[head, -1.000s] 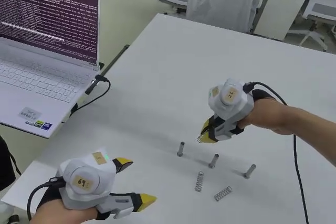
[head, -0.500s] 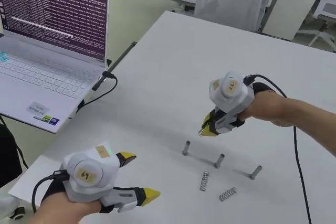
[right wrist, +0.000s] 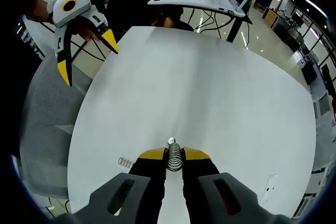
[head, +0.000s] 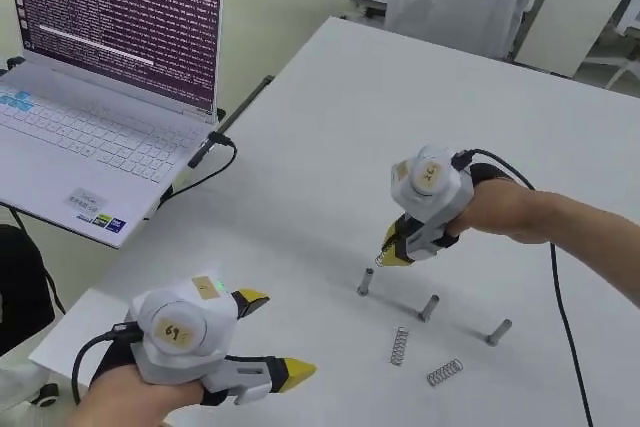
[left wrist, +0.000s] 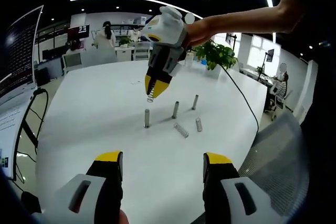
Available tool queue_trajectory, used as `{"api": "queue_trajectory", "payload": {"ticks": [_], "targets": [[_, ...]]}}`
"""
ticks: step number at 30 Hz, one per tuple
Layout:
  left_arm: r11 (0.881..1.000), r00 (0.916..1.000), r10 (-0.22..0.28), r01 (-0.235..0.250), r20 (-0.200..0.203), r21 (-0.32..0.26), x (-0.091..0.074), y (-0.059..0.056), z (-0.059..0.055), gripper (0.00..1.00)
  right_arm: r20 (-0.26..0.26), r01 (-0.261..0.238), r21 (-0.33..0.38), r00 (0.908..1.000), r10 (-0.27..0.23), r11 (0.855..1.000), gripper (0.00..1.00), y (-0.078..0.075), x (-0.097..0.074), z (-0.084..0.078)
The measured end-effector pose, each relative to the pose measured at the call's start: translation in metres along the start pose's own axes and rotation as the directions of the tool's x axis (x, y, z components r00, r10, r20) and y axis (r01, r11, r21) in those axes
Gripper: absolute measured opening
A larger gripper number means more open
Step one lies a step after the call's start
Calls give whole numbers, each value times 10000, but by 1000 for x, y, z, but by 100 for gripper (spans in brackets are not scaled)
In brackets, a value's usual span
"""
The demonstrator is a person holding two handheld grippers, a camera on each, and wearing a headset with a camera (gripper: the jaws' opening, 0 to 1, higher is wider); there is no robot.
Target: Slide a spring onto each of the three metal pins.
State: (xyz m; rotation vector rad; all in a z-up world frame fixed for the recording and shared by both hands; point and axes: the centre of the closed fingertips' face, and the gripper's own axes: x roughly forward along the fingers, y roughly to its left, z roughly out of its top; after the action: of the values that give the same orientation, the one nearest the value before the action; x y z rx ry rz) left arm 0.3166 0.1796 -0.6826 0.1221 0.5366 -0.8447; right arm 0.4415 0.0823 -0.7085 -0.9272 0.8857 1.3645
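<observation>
The right tool (head: 385, 259), clamped on a spring (right wrist: 174, 157), hangs just above the end pin (head: 365, 282), while the left tool (head: 280, 335) gapes wide, empty, over the counter (head: 400, 97).

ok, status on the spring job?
Right gripper shut on a spring, above end pin. Left gripper open, idle. Two springs loose on table; nothing blocking.

The right gripper (right wrist: 174, 153) pinches a spring (right wrist: 174, 161) upright, seemingly just over a pin (right wrist: 170, 140).
</observation>
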Motion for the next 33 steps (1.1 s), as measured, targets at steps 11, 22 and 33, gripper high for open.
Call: {"api": "queue_trajectory", "payload": {"ticks": [11,22,33], "targets": [[9999,10000,52,-52,-12,-98,-2,2,-1,57,-159,-125,-135,9998,123,9998,9,1,11,1],[9996,9998,177,-177,-32,-200,-6,7,-5,57,-401,-285,-302,9988,273,9991,9,3,18,-1],[9995,9998,199,-200,-39,-255,-7,8,-6,57,-588,-395,-516,9976,365,9979,9,5,24,0]]}}
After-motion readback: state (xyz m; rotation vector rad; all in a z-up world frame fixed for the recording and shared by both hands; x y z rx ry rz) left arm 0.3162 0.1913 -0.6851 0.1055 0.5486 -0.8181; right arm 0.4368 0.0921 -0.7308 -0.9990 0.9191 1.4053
